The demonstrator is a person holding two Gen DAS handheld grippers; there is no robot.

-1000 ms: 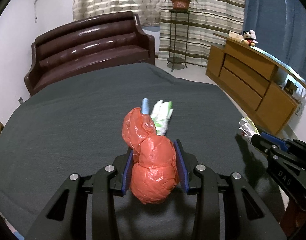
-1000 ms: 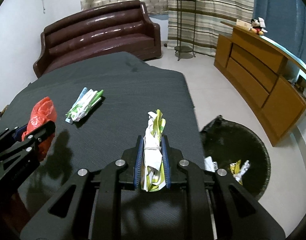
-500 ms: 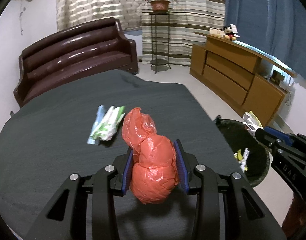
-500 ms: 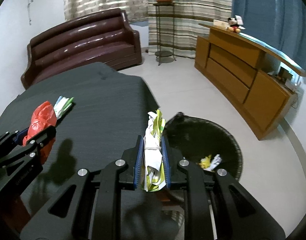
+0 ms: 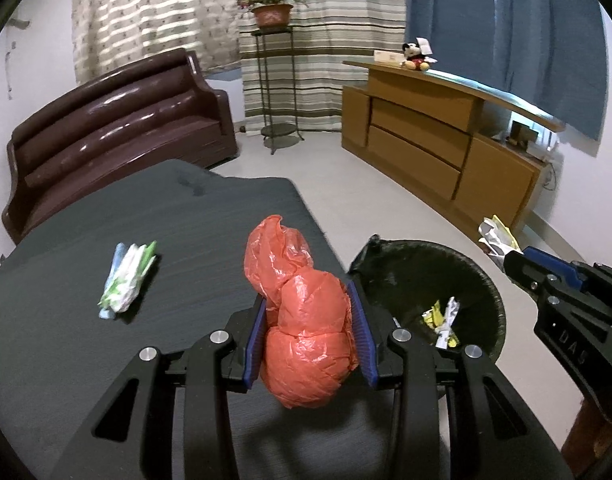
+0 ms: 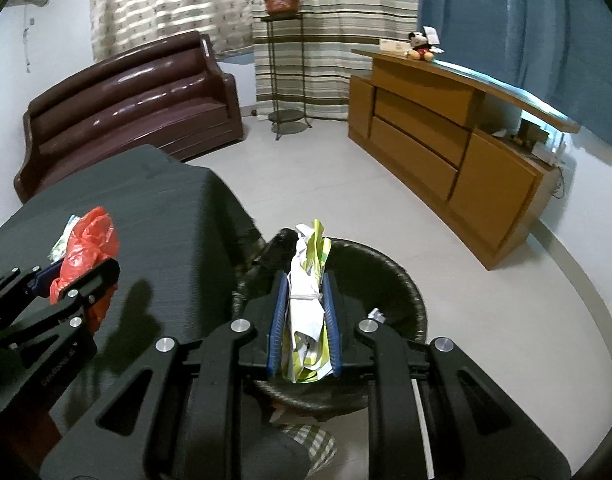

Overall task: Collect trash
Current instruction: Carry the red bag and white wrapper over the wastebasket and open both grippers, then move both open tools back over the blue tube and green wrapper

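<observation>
My left gripper (image 5: pixel 308 300) is shut on a crumpled red plastic bag (image 5: pixel 301 320), held above the dark table's right edge (image 5: pixel 322 236). My right gripper (image 6: pixel 303 280) is shut on a crumpled white and yellow-green wrapper (image 6: pixel 308 304), held over the black-lined trash bin (image 6: pixel 410 288). The bin (image 5: pixel 486 280) stands on the floor right of the table and holds a few yellow and white scraps (image 5: pixel 442 318). A white, green and blue wrapper bundle (image 5: pixel 127 276) lies on the table to the left. The left gripper with the red bag (image 6: pixel 87 240) shows at the left of the right wrist view.
A brown sofa (image 5: pixel 113 128) stands behind the table. A wooden sideboard (image 5: pixel 438 144) runs along the right wall. A metal plant stand (image 5: pixel 275 92) stands by the striped curtains. Pale floor lies between the table and the sideboard.
Both grippers have swung to the right, from over the table toward the bin. The right gripper now hangs over the bin with its wrapper. Both grips are unchanged.
</observation>
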